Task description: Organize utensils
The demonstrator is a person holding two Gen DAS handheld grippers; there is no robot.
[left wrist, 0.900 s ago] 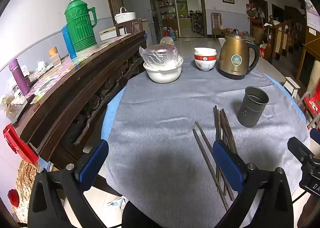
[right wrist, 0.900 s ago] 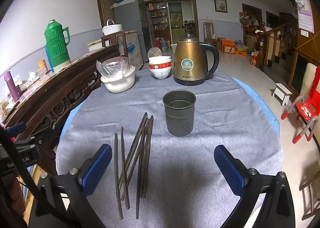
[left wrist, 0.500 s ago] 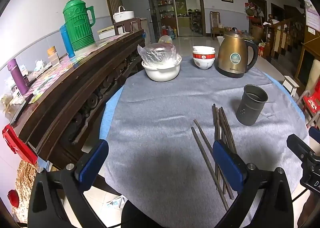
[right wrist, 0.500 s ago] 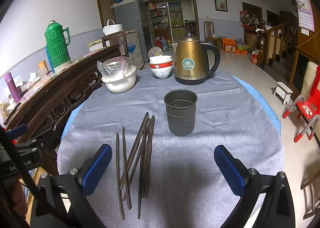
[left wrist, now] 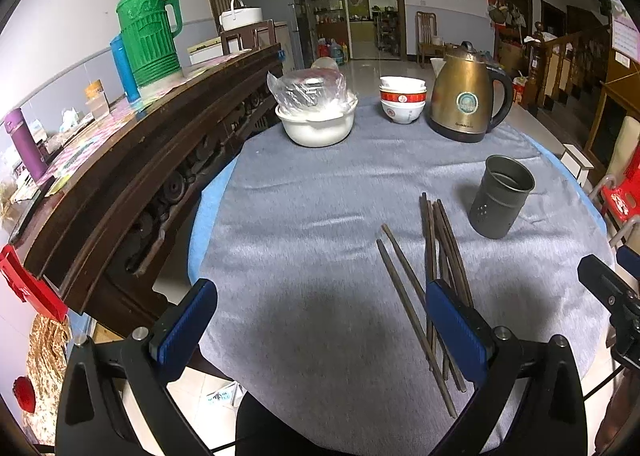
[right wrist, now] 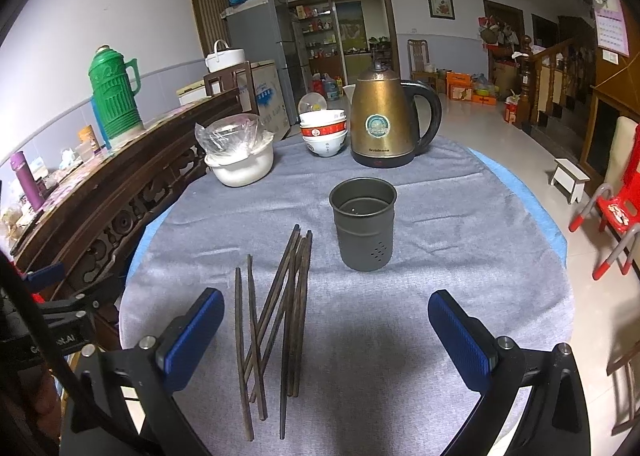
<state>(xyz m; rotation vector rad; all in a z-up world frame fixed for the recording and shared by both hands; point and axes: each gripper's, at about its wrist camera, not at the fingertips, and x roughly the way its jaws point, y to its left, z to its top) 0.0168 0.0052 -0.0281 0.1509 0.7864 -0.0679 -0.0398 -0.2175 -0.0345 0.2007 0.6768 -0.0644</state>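
Several dark chopsticks (right wrist: 280,316) lie loose on the grey cloth, also in the left wrist view (left wrist: 434,280). A dark grey metal holder cup (right wrist: 363,228) stands upright and empty just beyond them, and shows at the right in the left wrist view (left wrist: 500,196). My right gripper (right wrist: 326,332) is open and empty, hovering near the table's front edge with the chopsticks by its left finger. My left gripper (left wrist: 320,320) is open and empty, to the left of the chopsticks, whose near ends pass behind its right finger (left wrist: 456,324).
A bronze kettle (right wrist: 386,128), stacked bowls (right wrist: 323,132) and a white bowl with a plastic bag (right wrist: 240,160) stand at the table's far side. A dark carved wooden sideboard (left wrist: 132,176) with a green thermos (left wrist: 150,40) runs along the left. Red chairs (right wrist: 616,212) stand at right.
Both grippers have drifted slightly; the view shifts a little. Nothing on the table has moved.
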